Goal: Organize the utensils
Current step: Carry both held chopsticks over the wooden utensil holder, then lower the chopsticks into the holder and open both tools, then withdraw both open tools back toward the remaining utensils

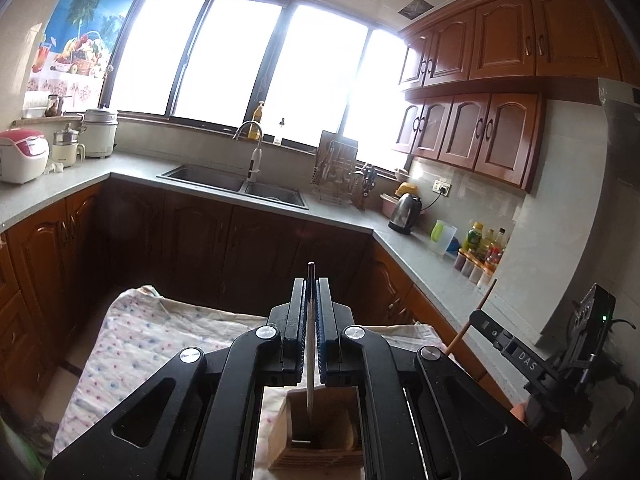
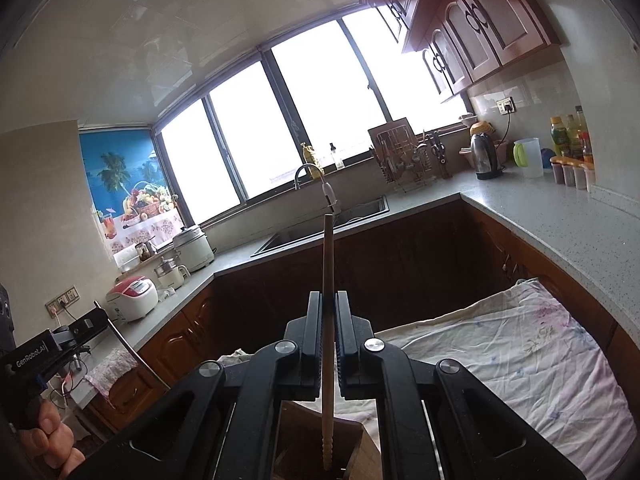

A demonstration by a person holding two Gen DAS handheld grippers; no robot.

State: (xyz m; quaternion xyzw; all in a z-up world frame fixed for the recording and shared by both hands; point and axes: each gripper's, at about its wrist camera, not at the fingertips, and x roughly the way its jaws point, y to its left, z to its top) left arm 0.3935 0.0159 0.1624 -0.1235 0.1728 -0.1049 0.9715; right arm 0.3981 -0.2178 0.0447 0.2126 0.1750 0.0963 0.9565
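Two chopsticks held over a wooden holder

A metal chopstick (image 1: pixel 311 320) is clamped in the left gripper (image 1: pixel 311 280) jaws, a wooden chopstick (image 2: pixel 328 280) in the right gripper (image 2: pixel 329 294) jaws; both lower ends are seen above the wooden utensil holder (image 1: pixel 296 440) on the cloth-covered bench (image 1: pixel 140 344).

Both grippers are black: the left (image 1: pixel 311 284) grips a pale silvery chopstick (image 1: pixel 309 344), the right (image 2: pixel 328 300) a light tan one (image 2: pixel 328 320). The holder (image 1: pixel 316 432) below is plain brown wood. The cloth (image 1: pixel 152 332) is cream, dotted blue and pink. The cabinets (image 1: pixel 472 132) are reddish brown, the counter (image 1: pixel 432 264) speckled grey. The blind (image 1: pixel 86 24) shows blue sky, palms and fruit.
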